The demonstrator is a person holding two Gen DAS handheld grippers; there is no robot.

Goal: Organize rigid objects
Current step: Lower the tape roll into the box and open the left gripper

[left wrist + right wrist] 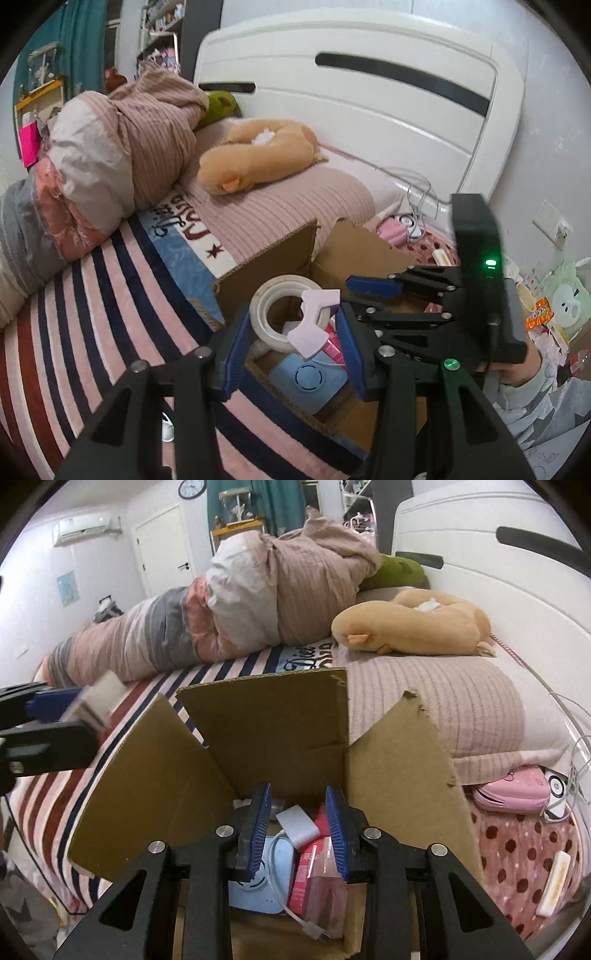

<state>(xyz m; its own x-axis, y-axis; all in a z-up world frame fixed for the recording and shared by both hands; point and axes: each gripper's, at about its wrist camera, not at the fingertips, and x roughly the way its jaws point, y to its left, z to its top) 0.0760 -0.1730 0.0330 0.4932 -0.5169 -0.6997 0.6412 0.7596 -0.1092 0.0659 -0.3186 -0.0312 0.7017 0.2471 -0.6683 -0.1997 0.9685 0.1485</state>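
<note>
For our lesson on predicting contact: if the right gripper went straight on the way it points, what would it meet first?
Probably the small white adapter lying in the cardboard box, just ahead of the right gripper; depth is hard to judge here.

We read script lettering "Diet…" on blue-white blanket panel (300, 656); remaining characters partly hidden, illegible in both views.

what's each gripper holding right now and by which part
The left gripper is clamped on a roll of clear tape, its pads across the ring from outside. The right gripper holds nothing; its jaws stand apart over the cardboard box.
</note>
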